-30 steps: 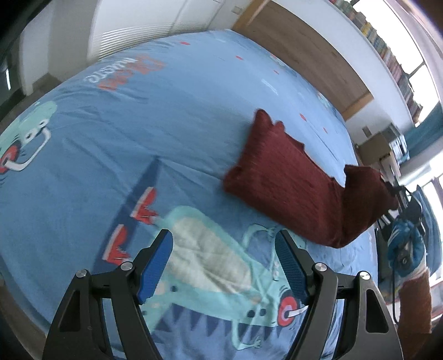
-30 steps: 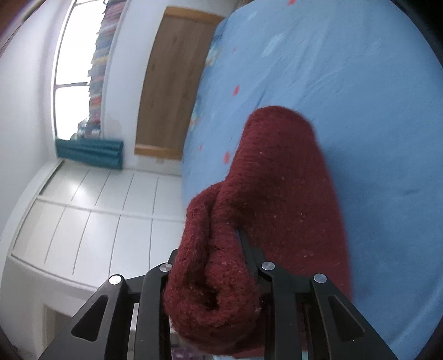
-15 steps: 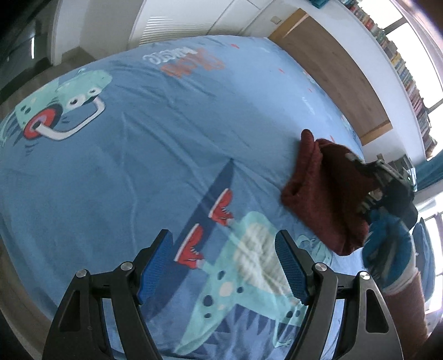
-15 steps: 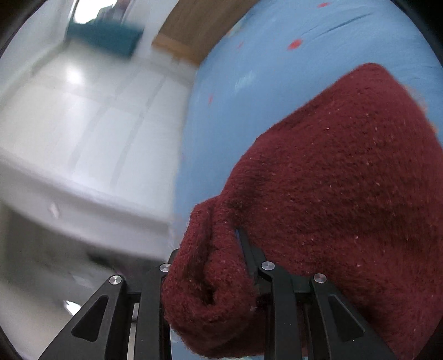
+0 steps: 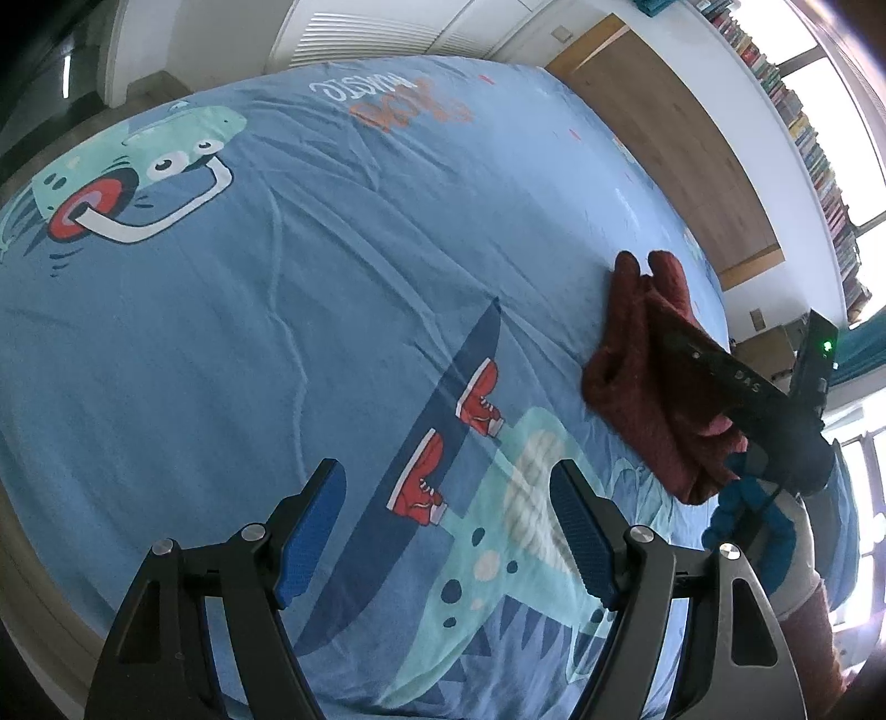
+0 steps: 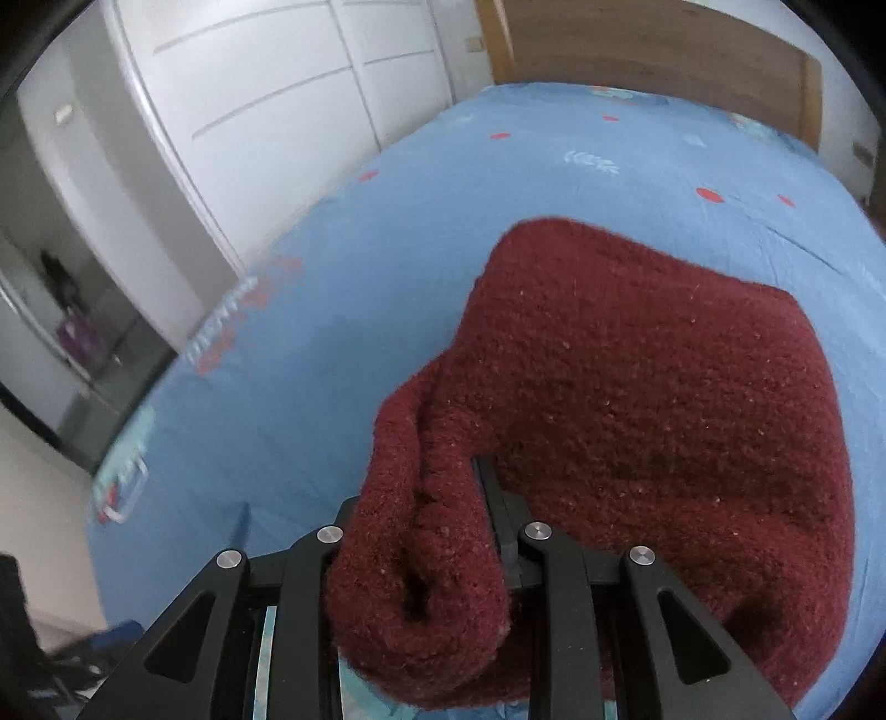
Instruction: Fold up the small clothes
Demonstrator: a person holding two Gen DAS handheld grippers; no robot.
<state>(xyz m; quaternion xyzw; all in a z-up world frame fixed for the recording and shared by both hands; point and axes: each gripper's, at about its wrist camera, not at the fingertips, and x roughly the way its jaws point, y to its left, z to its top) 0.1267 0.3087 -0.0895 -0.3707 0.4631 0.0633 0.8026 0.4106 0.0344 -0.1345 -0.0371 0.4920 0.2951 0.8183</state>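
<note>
A dark red knitted garment lies folded on the blue cartoon-print bed sheet, at the right in the left wrist view. My right gripper is shut on a bunched edge of the garment, which spreads ahead of it on the bed; its fingertips are hidden in the wool. It also shows in the left wrist view reaching over the garment. My left gripper is open and empty, hovering above the sheet, left of the garment and apart from it.
White wardrobe doors stand beyond the bed's left side. A wooden headboard is at the far end. A window and a bookshelf line the right wall. The bed edge runs below my left gripper.
My right gripper has swung the held garment edge over onto the rest, so the garment now lies shorter and doubled. My left gripper has pulled back and left, away from the garment.
</note>
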